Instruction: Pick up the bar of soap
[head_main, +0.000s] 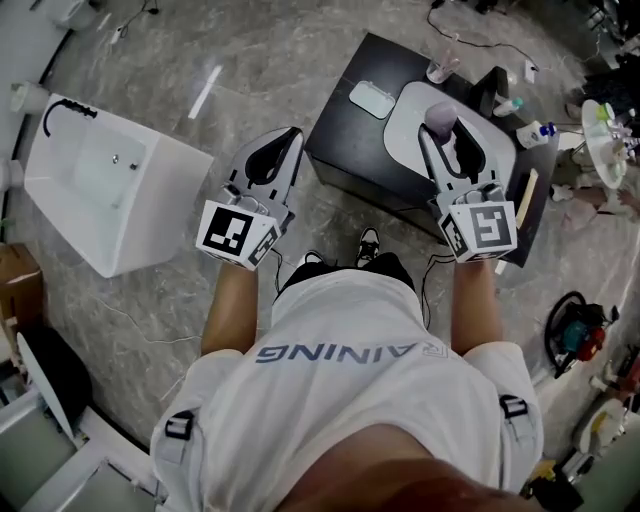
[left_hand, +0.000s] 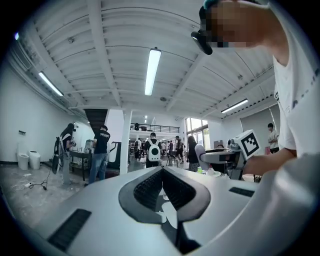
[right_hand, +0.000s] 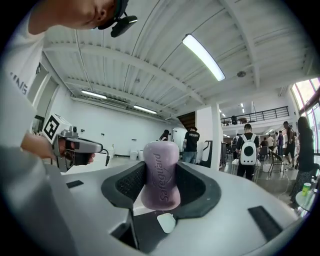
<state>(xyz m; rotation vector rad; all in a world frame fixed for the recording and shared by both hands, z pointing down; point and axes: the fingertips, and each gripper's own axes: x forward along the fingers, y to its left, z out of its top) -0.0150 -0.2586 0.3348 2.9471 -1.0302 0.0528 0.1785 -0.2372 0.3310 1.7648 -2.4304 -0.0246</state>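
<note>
A purple bar of soap (right_hand: 161, 175) stands upright between the dark pads of my right gripper (right_hand: 161, 172), which is shut on it. From the head view, the soap (head_main: 440, 117) and right gripper (head_main: 441, 128) hang over a white basin (head_main: 405, 135) on a black table (head_main: 345, 150). My left gripper (head_main: 288, 138) is held above the floor to the left of the table. Its jaws meet with nothing between them, so the left gripper (left_hand: 162, 170) is shut. Both gripper views point upward at the ceiling.
A pale soap dish (head_main: 373, 98) lies on the table beside the basin, with a cup (head_main: 440, 70) behind. Bottles (head_main: 532, 132) stand at the right. A white sink unit (head_main: 100, 185) lies on the floor at left. People stand in the hall (left_hand: 152, 150).
</note>
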